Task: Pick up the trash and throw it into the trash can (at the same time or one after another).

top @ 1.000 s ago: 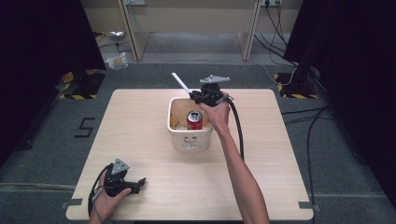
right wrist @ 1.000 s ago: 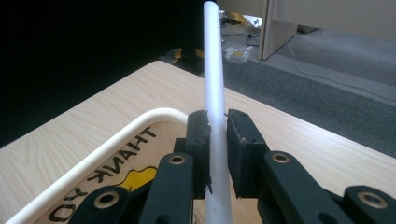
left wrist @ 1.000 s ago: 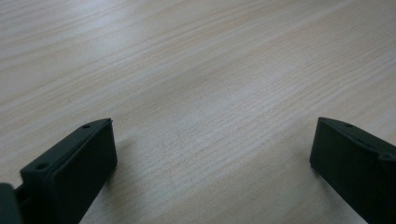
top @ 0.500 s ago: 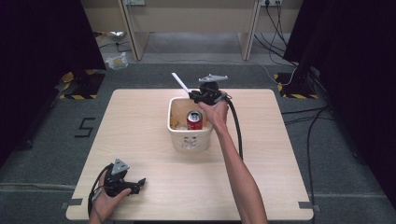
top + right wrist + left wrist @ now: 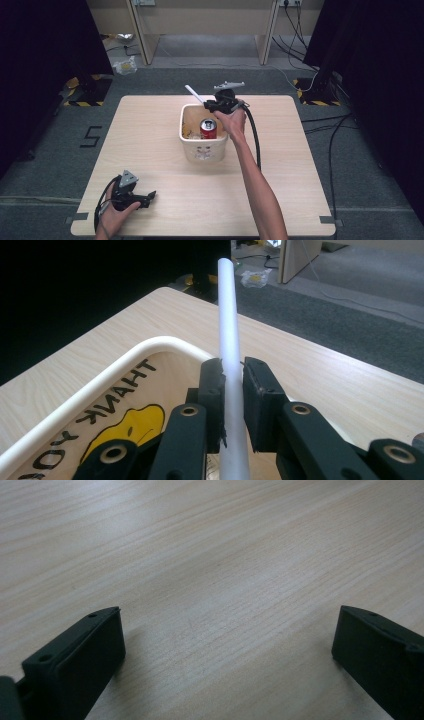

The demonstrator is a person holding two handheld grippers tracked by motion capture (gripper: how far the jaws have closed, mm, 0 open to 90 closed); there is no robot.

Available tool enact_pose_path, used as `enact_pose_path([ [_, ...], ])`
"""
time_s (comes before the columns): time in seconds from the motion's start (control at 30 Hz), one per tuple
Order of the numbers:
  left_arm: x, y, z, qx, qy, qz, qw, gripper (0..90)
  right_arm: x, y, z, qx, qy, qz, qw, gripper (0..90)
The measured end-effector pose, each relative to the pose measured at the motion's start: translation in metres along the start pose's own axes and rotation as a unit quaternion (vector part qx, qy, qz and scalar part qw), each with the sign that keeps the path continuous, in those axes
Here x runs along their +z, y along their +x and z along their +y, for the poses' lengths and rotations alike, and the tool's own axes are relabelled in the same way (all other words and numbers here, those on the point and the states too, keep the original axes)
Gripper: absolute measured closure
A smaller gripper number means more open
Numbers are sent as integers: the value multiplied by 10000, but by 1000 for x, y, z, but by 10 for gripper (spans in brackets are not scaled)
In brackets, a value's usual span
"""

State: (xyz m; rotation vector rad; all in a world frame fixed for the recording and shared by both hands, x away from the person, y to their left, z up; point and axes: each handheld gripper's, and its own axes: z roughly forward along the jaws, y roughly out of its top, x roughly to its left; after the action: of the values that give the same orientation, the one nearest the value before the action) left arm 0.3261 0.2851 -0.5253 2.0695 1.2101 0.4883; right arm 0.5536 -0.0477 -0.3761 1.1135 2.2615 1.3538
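White straw (image 5: 227, 330), cream bin (image 5: 202, 150) with yellow print, red can (image 5: 208, 128), pale wood table (image 5: 150, 145)

The left tongs (image 5: 225, 670) stand wide open over the pale wood worktop (image 5: 215, 565). One black jaw rises at about 8 o'clock, the other at about 4 o'clock, well apart. Between them lies bare wood, its grain running from 8 o'clock towards 2 o'clock. Both jaws throw soft shadows on the wood beside them.

This looks like a lab recording bay. A bare wooden table (image 5: 150, 135) stands on grey carpet (image 5: 60, 165) between black curtains (image 5: 40, 60), with cables (image 5: 330, 130) trailing, hazard-striped stand feet (image 5: 80, 95) and a taped "5" (image 5: 91, 136) on the floor.
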Motion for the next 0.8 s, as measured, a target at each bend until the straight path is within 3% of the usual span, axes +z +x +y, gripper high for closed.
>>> enact_pose_path([
  [0.27, 0, 0, 0, -3, -3, 2, 10000, 0, 0, -1, -1, -65, 212, 9, 9998, 793],
  [0.47, 0, 0, 0, 0, 0, 0, 10000, 0, -4, 1, 0, -78, 172, 60, 9998, 794],
  [0.8, 0, 0, 0, -1, 7, -3, 10000, 0, -33, 5, -1, -411, 277, 139, 9987, 795],
])
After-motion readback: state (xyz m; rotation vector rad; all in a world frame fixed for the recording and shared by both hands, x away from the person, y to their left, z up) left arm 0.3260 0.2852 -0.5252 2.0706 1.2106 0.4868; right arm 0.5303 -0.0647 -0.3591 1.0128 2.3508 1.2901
